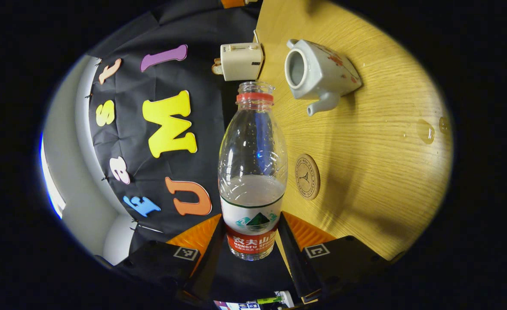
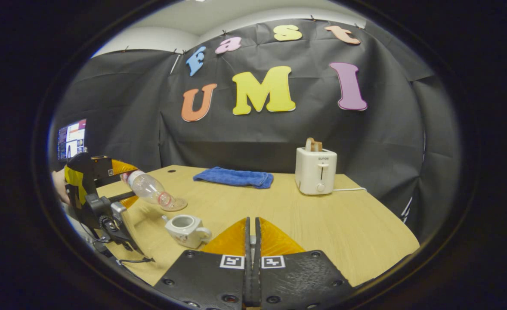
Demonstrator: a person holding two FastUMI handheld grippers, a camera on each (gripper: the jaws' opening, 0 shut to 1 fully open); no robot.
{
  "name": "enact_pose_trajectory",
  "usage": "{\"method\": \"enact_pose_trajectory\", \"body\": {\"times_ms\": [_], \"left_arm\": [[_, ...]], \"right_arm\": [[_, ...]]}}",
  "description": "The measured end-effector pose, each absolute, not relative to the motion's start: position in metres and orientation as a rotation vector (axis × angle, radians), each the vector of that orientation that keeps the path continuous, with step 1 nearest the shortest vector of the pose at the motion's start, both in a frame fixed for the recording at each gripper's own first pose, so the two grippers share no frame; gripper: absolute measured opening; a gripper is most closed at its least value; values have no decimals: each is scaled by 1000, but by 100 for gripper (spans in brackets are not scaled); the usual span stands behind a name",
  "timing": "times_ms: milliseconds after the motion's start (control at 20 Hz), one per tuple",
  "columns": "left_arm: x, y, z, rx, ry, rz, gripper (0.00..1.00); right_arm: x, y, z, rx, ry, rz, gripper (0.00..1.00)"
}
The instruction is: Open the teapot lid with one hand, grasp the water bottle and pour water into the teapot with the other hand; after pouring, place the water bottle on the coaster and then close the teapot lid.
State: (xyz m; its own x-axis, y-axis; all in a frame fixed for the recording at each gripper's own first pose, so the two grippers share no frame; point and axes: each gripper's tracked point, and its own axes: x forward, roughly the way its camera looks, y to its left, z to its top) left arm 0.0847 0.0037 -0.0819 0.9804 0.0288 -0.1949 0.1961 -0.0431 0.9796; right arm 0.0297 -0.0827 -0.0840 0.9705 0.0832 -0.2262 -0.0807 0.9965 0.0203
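My left gripper (image 1: 252, 224) is shut on the lower body of a clear water bottle (image 1: 252, 172) that has a red neck ring and no cap. The bottle holds a little water and is tilted, its mouth pointing toward the white teapot (image 1: 318, 75). The teapot stands on the wooden table with its top uncovered. A round wooden coaster (image 1: 307, 176) lies beside the bottle. In the right gripper view the tilted bottle (image 2: 150, 189) hangs with its mouth just above and behind the teapot (image 2: 187, 230), held by the left gripper (image 2: 107, 189) and a hand (image 2: 57, 185). My right gripper (image 2: 252, 224) is shut, raised over the table right of the teapot.
A white toaster (image 2: 316, 171) with toast stands at the back right, its cord trailing right. A blue cloth (image 2: 234, 177) lies at the back middle. Water drops (image 1: 425, 130) sit on the table (image 2: 344, 224). A monitor (image 2: 71, 138) glows at far left.
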Motion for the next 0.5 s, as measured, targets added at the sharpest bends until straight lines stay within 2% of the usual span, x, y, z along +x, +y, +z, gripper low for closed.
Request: {"method": "enact_pose_trajectory", "body": {"times_ms": [500], "left_arm": [[86,-8,-72,1730,122,-129,74]], "right_arm": [[23,-86,-81,4,214,82,0]]}}
